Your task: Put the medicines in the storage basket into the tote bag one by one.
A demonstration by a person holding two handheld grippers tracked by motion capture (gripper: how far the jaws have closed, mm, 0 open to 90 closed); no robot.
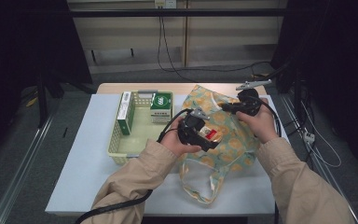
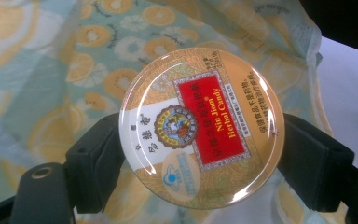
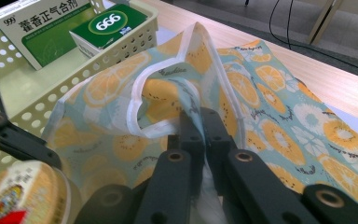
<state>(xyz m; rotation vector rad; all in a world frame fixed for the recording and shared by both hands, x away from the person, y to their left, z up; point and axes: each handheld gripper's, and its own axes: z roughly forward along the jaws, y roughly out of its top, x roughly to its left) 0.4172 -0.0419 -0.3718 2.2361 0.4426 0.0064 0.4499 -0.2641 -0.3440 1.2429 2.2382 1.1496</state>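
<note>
The left hand-held gripper (image 1: 207, 135) is clamping a round herbal candy tin (image 2: 201, 125) by its rim, one jaw pressing on each side, and is holding it just over the fruit-print cloth bag (image 1: 223, 135) on the bench (image 1: 81, 172). The right hand-held gripper (image 1: 227, 108) is pinching the bag's white-edged rim (image 3: 156, 93) between nearly shut jaws, lifting the fabric (the mouth is gaping beside the tin). A perforated yellow basket (image 1: 115, 140) holding two green medicine boxes (image 1: 161, 103) is sitting just left of the bag.
</note>
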